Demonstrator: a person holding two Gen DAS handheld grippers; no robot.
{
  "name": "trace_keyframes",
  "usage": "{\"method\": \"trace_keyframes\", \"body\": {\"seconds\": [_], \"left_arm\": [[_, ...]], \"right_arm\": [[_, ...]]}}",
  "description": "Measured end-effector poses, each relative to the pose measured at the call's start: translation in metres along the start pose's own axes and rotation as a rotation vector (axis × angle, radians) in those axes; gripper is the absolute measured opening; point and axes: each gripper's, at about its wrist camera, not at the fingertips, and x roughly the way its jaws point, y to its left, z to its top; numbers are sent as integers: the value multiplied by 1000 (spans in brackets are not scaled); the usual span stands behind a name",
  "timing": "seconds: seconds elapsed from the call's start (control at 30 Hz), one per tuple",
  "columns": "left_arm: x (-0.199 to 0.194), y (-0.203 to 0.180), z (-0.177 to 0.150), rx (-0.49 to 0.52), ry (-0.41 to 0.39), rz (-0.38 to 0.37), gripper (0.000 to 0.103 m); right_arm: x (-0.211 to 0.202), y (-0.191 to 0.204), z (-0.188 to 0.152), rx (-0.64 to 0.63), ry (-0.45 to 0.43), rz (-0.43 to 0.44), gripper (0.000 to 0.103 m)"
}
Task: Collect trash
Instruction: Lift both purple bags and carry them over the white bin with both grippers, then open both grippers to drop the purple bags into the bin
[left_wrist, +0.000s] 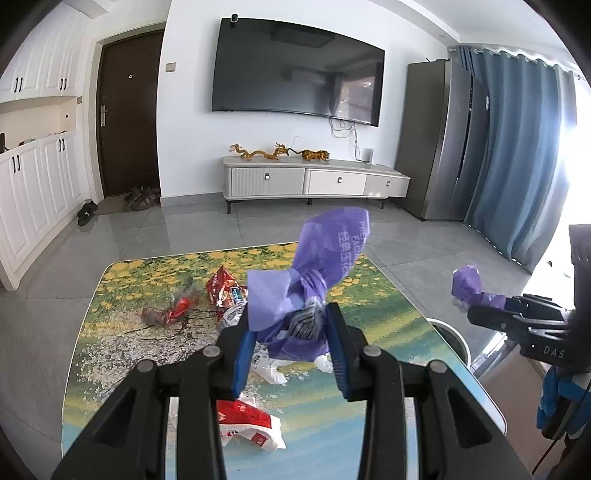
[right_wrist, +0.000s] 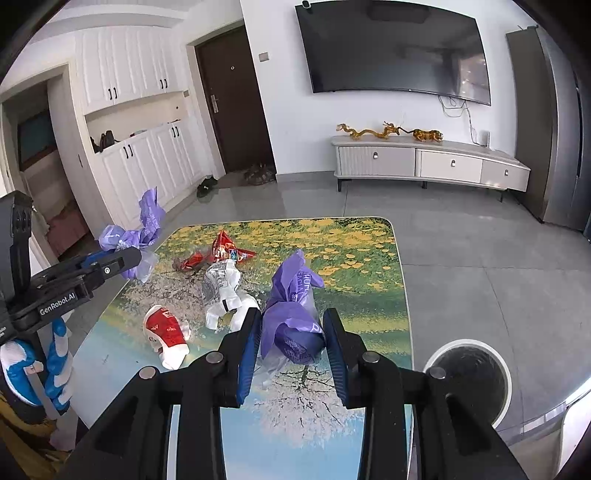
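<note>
Both your grippers, left (left_wrist: 291, 328) and right (right_wrist: 291, 339), pinch one purple bag (right_wrist: 291, 295) (thin film); pulling apart could tear it.

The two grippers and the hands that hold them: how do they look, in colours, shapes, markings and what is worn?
Both are black, angular plastic. The left gripper and the right gripper each have two fingers with ribbed blue pads and round grey pivot pins. The left body reads "GenRobot.AI" in white; the right shows "DAS". Each hand wears a blue and white glove. A thin dark cable hangs by the right one.
</note>
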Motion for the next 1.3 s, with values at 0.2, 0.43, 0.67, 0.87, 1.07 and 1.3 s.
{"method": "trace_keyframes", "body": {"seconds": [0.2, 0.43, 0.67, 0.87, 1.07, 1.3], "left_arm": [[5, -9, 0, 16, 14, 2, 34], [21, -34, 6, 49, 51, 3, 34], [72, -103, 14, 139, 137, -79, 34], [131, -183, 19, 209, 226, -183, 34], [193, -257, 10, 242, 358, -285, 35], [250, -323, -2, 269, 447, -323, 37]], "right_arm": [[-11, -7, -2, 13, -37, 10, 32], [-20, -47, -9, 73, -81, -12, 32], [-23, -122, -31, 179, -89, -81, 32], [-20, -193, -59, 290, -63, -154, 33], [-11, -259, -85, 389, -5, -205, 33], [9, -304, -103, 451, 53, -247, 34]]}}
